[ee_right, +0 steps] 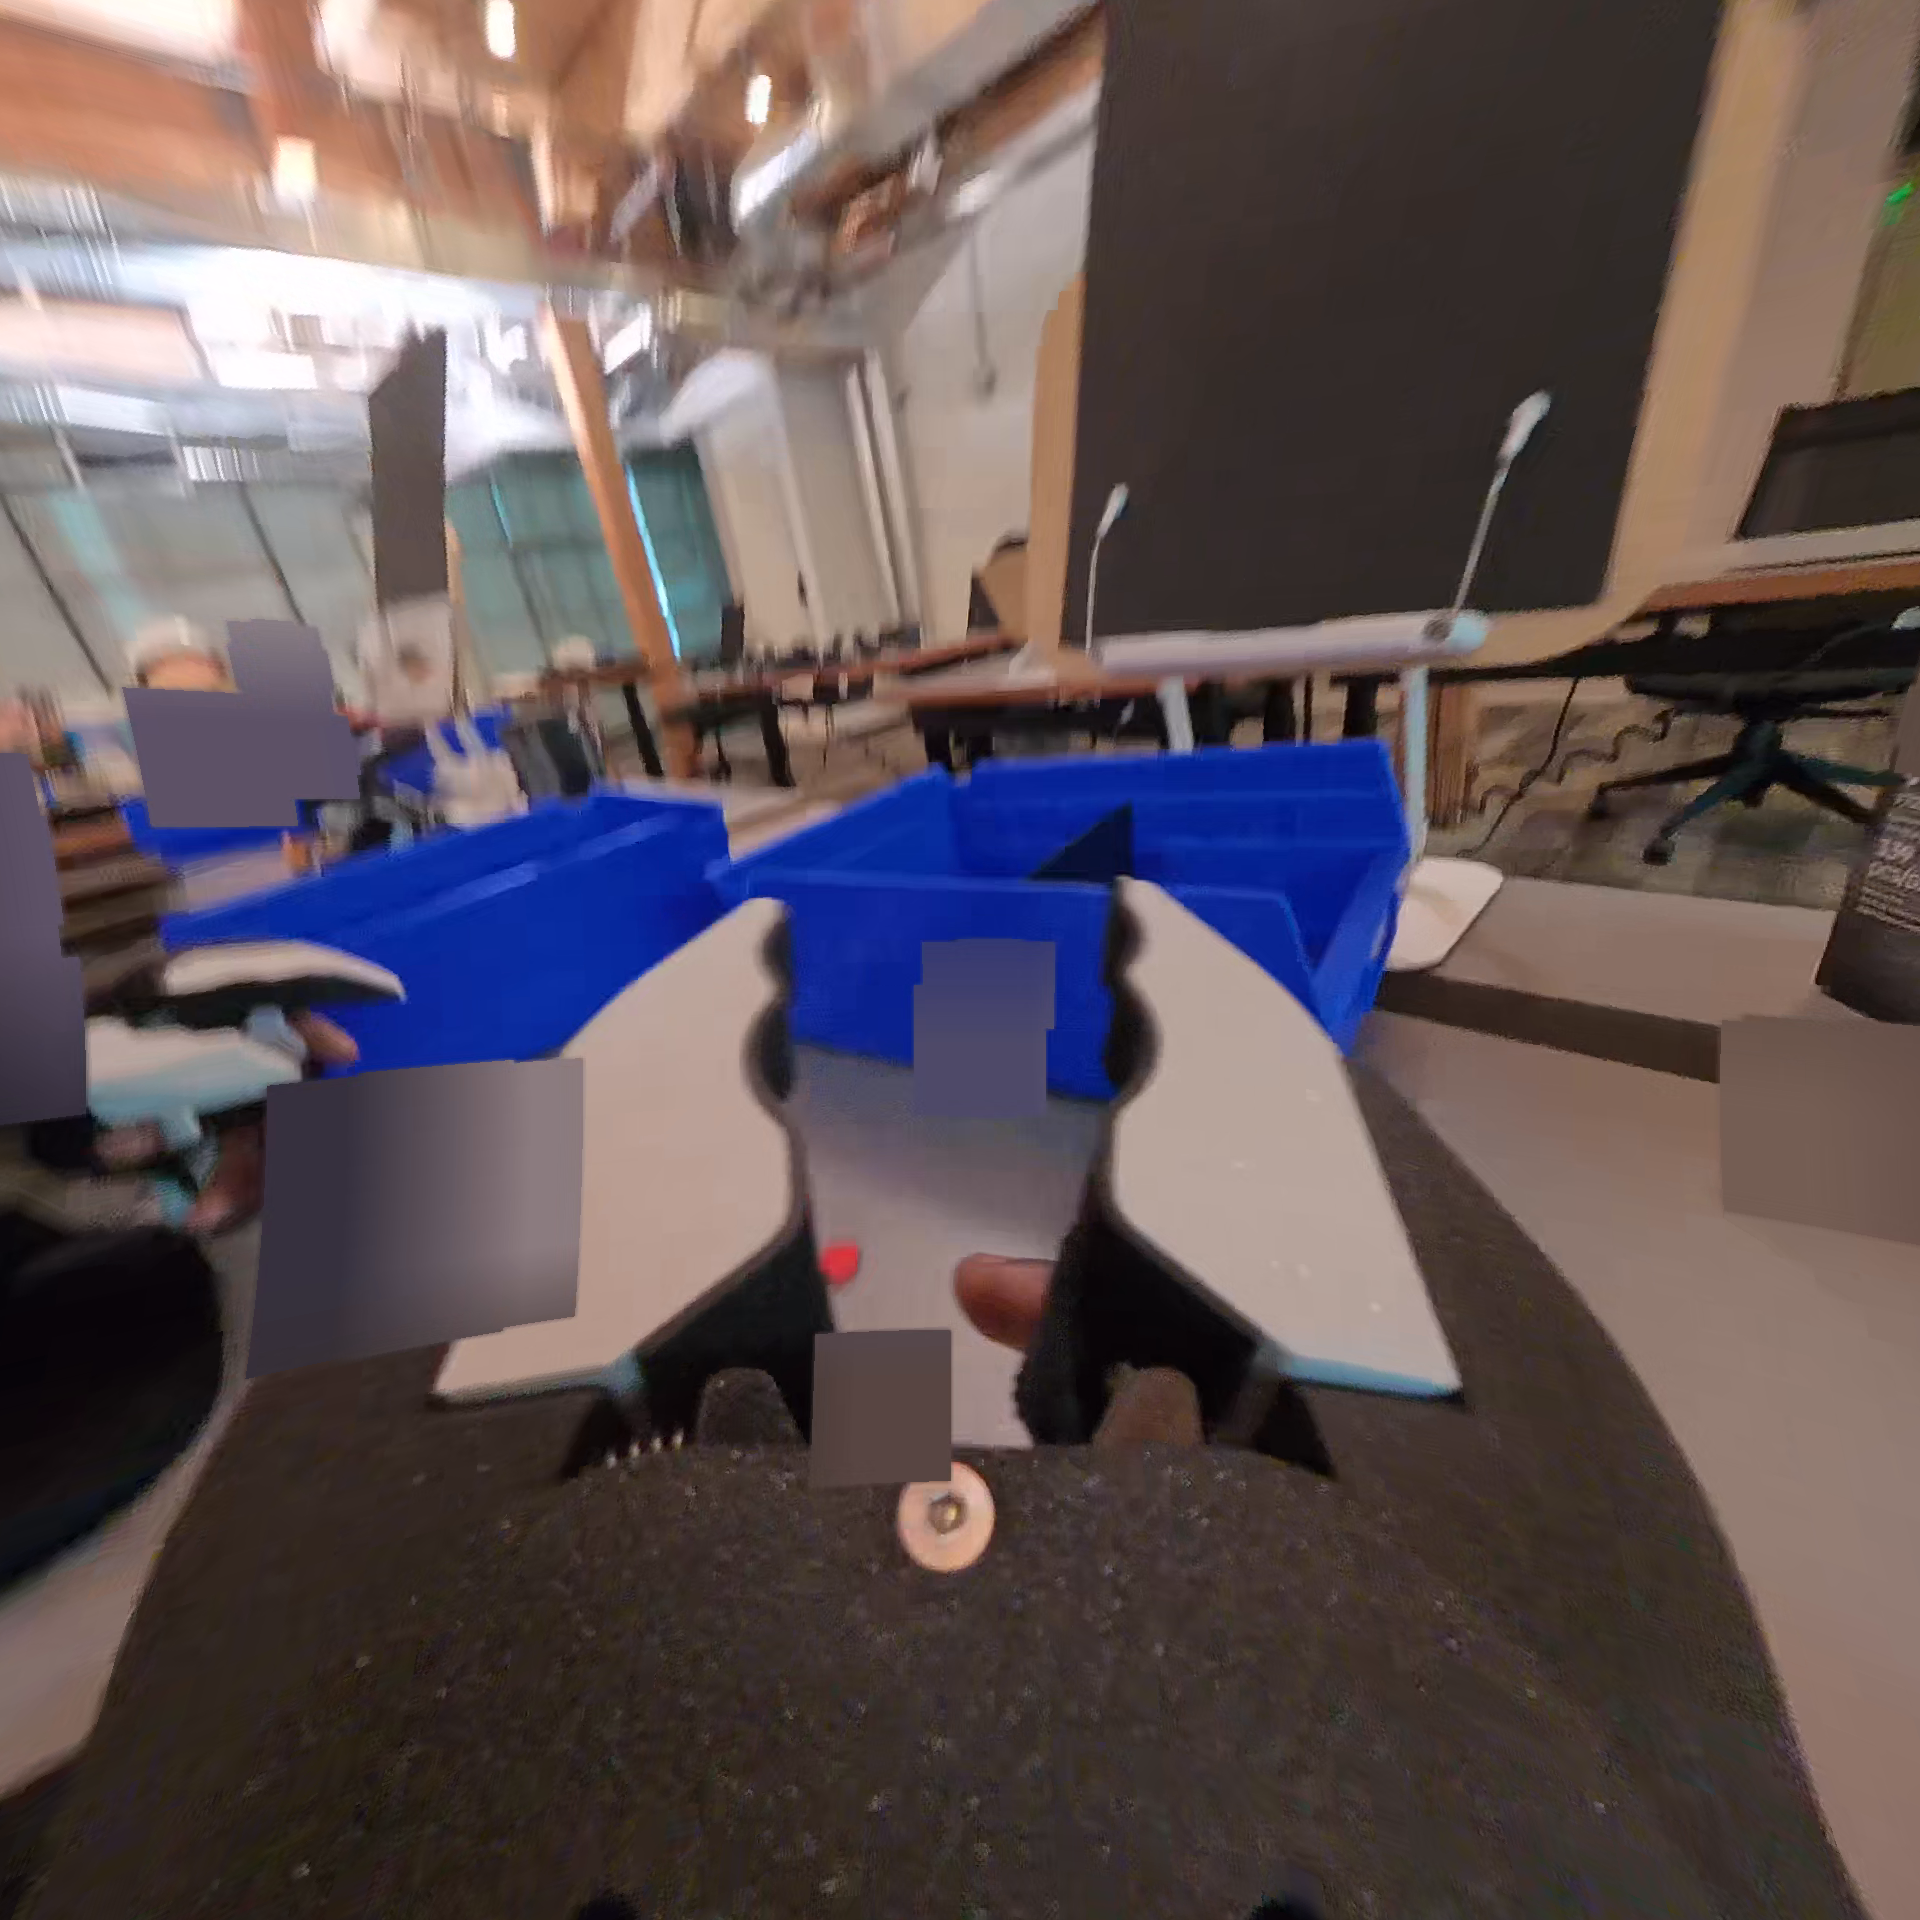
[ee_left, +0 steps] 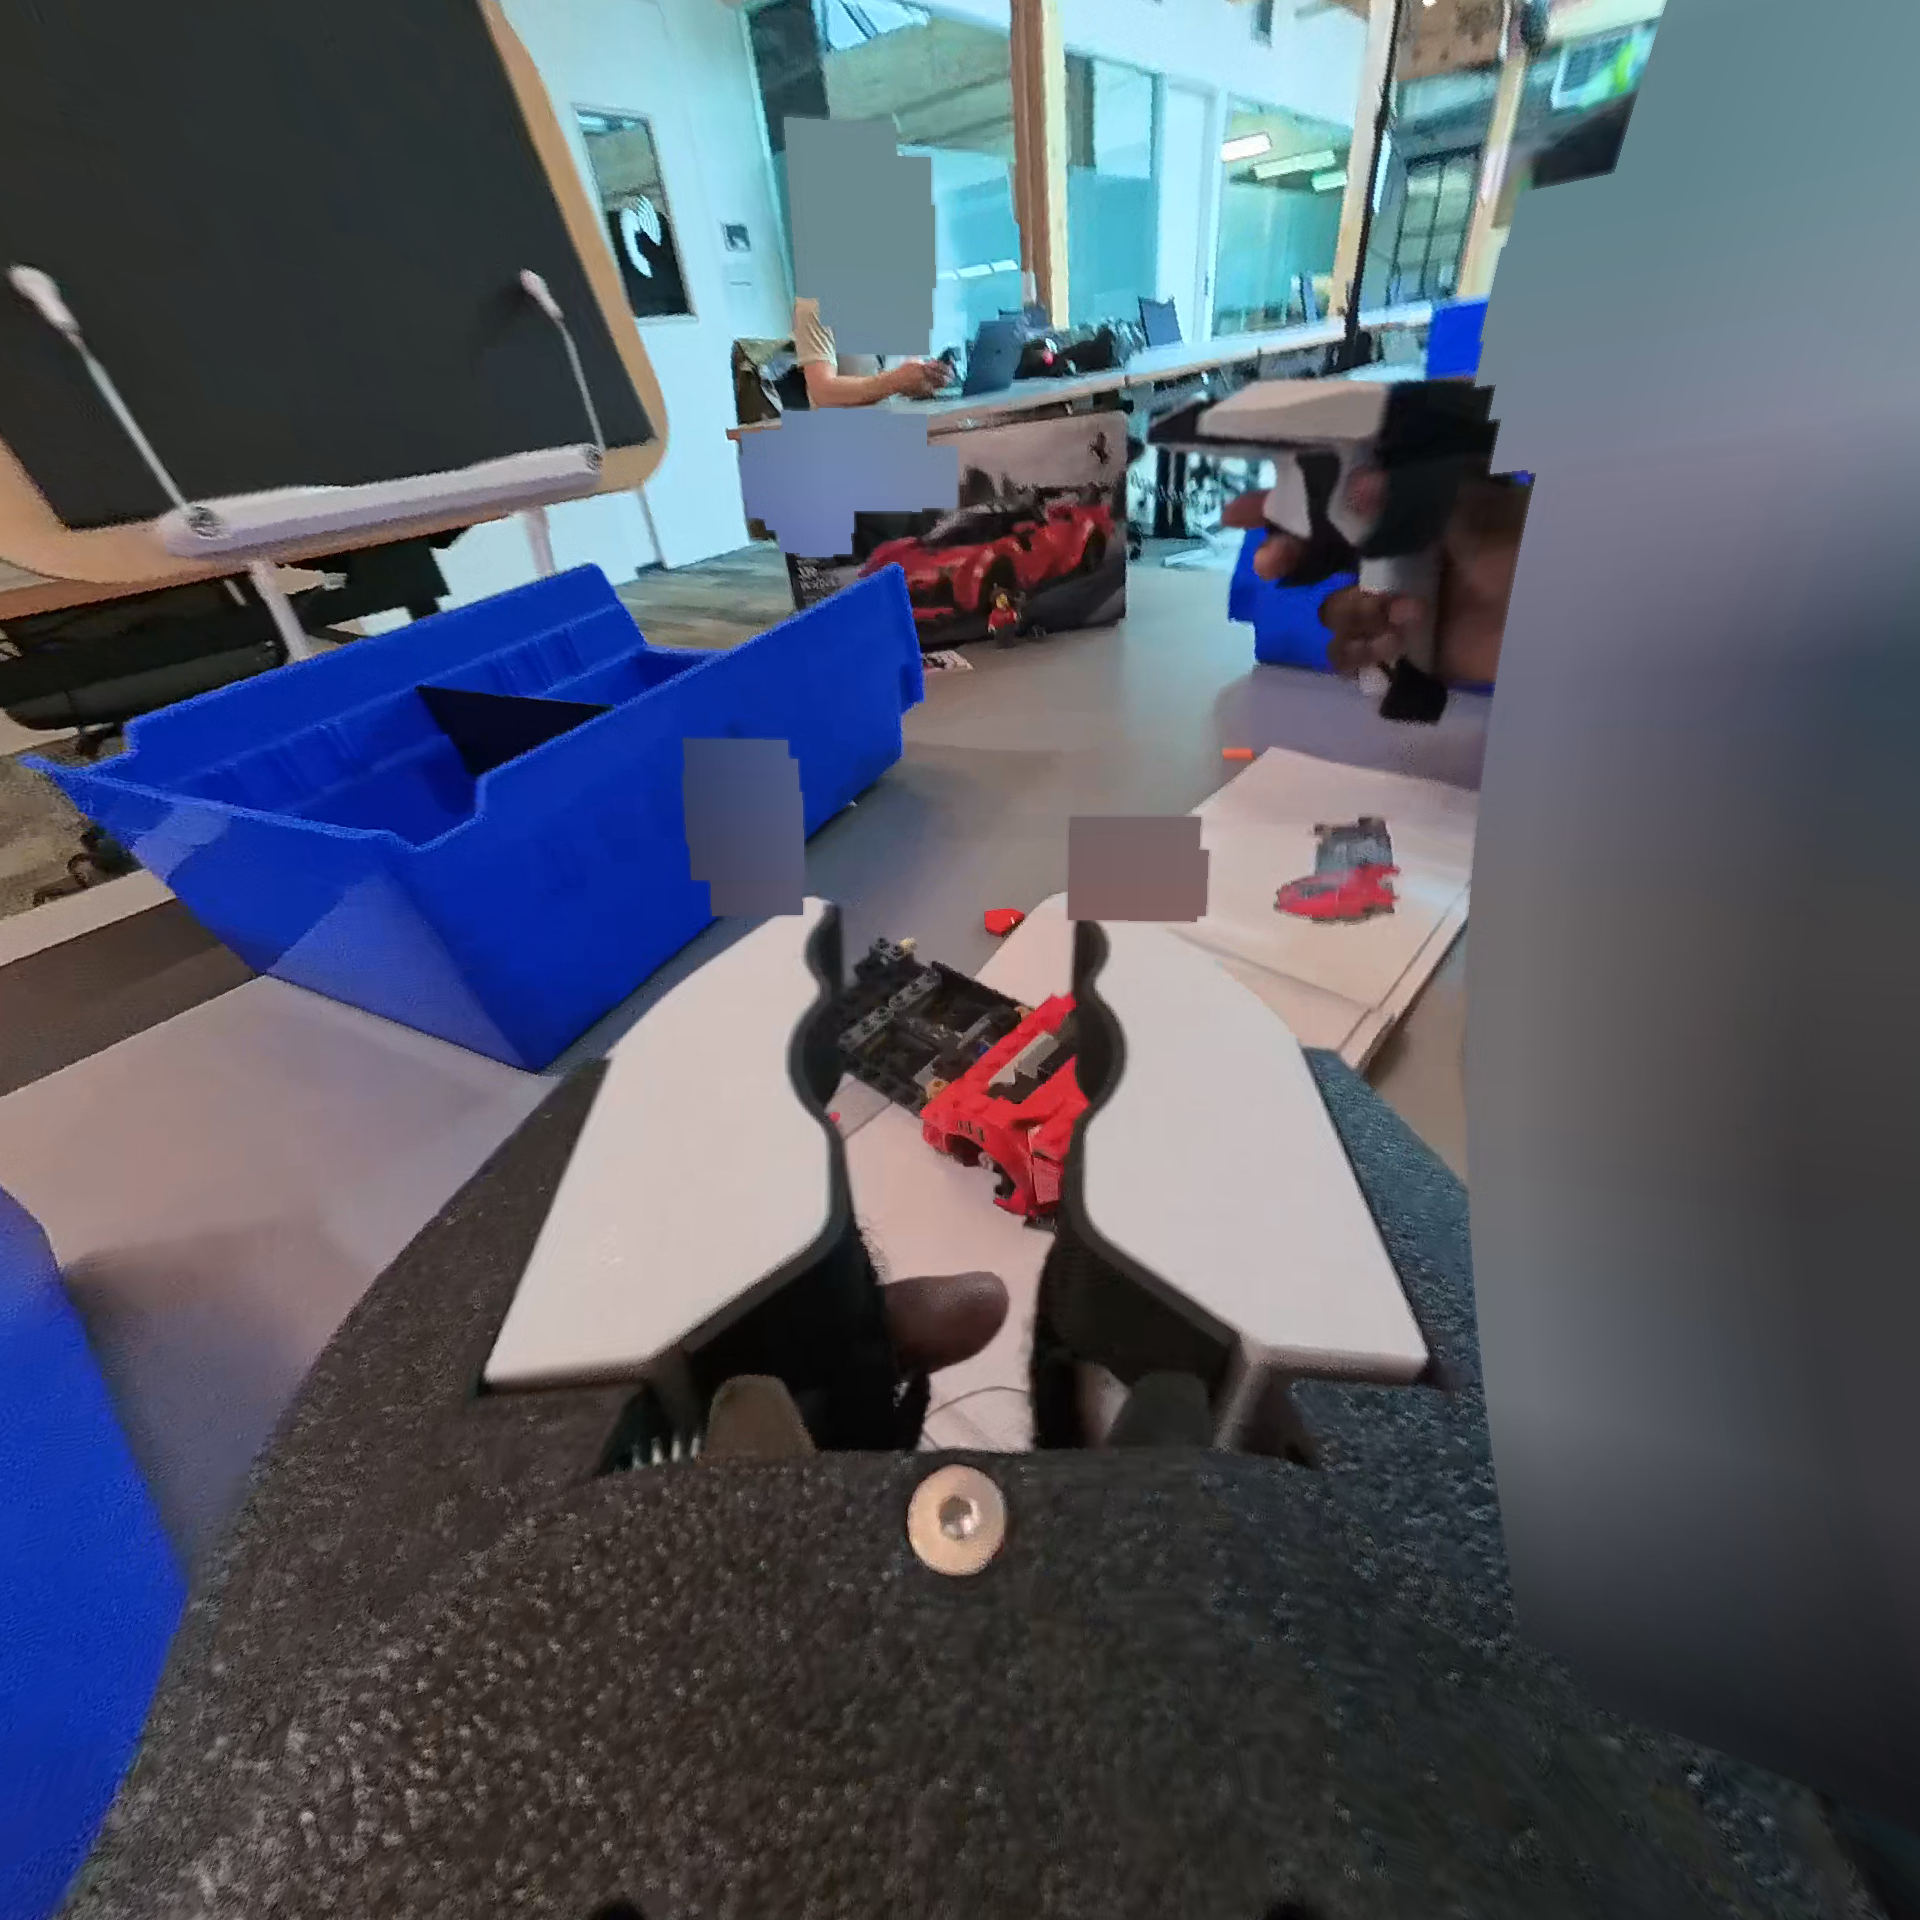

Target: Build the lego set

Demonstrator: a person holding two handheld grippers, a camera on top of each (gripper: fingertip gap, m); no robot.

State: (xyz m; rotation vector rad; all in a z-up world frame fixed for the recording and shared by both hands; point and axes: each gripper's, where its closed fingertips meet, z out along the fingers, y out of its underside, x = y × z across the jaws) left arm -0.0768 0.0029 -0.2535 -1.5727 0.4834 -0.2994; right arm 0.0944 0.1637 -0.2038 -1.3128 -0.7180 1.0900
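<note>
Hovering above the grey table (ee_left: 312,1091), the left gripper (ee_left: 951,935) has its two white fingers spread apart with nothing between them, and through that gap one partly built lego car (ee_left: 977,1070) shows, lying on the table: a black chassis section at the far end and red bodywork at the near end. One small red piece (ee_left: 1004,921) lies loose on the table just beyond the car, and one small orange piece (ee_left: 1236,752) lies farther off, near the top edge of the open instruction booklet (ee_left: 1340,883), which lies flat to the right of the car and shows one picture of a red car. One large blue bin (ee_left: 468,821) stands left of the car, with one dark divider inside it. One lego box (ee_left: 1039,530) stands upright at the far side of the table, beyond the bin. In the left wrist view the right gripper (ee_left: 1174,431) is held up in a hand (ee_left: 1351,613) at the far right, well above the table; its jaw state cannot be told there. In its own view the right gripper (ee_right: 945,935) is wide, gripping nothing, over bare table where one red piece (ee_right: 840,1263) lies. Two blue bins stand side by side beyond it, the right blue bin (ee_right: 883,935) and the left blue bin (ee_right: 468,935). The left gripper is at the left edge of that view, partly masked.
</note>
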